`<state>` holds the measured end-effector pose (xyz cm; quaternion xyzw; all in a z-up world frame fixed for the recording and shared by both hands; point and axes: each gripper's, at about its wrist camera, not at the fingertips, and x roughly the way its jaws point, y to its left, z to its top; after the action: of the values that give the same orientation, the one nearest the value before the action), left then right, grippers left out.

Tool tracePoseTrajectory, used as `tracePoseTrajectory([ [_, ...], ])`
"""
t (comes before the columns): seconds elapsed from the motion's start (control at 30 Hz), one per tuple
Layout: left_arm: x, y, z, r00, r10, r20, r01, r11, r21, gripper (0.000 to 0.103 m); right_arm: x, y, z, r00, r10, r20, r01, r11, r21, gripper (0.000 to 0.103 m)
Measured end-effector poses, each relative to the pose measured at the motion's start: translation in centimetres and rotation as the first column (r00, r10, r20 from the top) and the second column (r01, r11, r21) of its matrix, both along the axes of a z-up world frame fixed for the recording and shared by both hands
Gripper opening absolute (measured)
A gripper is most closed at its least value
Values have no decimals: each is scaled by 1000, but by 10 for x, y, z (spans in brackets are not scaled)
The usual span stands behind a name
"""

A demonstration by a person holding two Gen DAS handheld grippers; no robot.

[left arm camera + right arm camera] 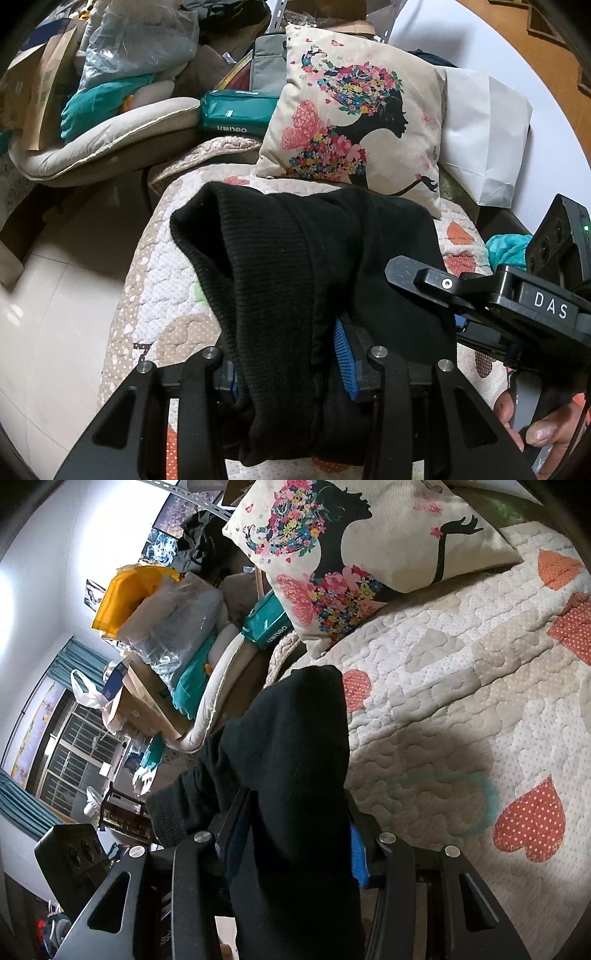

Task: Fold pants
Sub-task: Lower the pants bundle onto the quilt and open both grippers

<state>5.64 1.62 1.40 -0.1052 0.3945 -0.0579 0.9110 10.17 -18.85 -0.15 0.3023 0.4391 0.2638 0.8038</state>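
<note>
The black pants point(295, 266) are bunched in a thick fold with a ribbed cuff on top, lifted over the quilted bed cover point(162, 295). My left gripper point(288, 365) is shut on the pants, blue pads pressing both sides. My right gripper point(461, 295) shows at the right of the left wrist view, beside the same bundle. In the right wrist view my right gripper point(295, 845) is shut on the pants point(295, 746), which hang above the quilt point(461, 701). The rest of the pants is hidden below the fingers.
A floral pillow point(354, 110) leans at the head of the bed, with a white paper bag point(484, 140) behind it. A cluttered chair with cushions, plastic bags and a teal box point(236, 110) stands to the left. Tiled floor point(55, 314) lies left of the bed.
</note>
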Motion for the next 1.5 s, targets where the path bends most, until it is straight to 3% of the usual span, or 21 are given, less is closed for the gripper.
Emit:
tracePoseTrajectory([
  [0.3,4,-1,-5,1000,1,-26,0,1000,5,39,-1,0,-2,1000,0,-10,0,1000,-9,51],
  [0.47,23,4,-36,987,2,-161,-7,999,-35,39,6,3,-23,998,-12,-63,9,999,-53,51],
  [0.57,31,11,-52,977,27,-213,-37,998,-43,45,12,7,-40,996,-17,-86,7,993,-116,51],
  [0.7,33,25,-56,969,31,-246,-62,991,-119,52,22,4,-51,993,-60,-105,44,988,-149,59],
  [0.87,33,42,-60,959,49,-278,-108,973,-204,59,28,-5,-46,993,-105,-61,86,964,-252,66],
  [1.03,41,62,-82,927,35,-374,-183,911,-369,70,26,-12,-42,990,-136,-42,115,938,-326,71],
  [1.3,32,93,-84,914,26,-406,-265,794,-546,70,-9,-22,-4,990,-138,20,134,902,-411,71],
  [1.33,29,95,-82,916,27,-401,-265,790,-553,70,-14,-22,1,991,-132,29,131,898,-419,72],
  [1.4,20,100,-69,928,46,-369,-254,803,-539,70,-34,-21,14,993,-106,54,119,891,-438,72],
  [1.5,-7,99,-39,954,115,-276,-226,882,-414,70,-71,-18,29,993,-63,95,101,879,-466,73],
])
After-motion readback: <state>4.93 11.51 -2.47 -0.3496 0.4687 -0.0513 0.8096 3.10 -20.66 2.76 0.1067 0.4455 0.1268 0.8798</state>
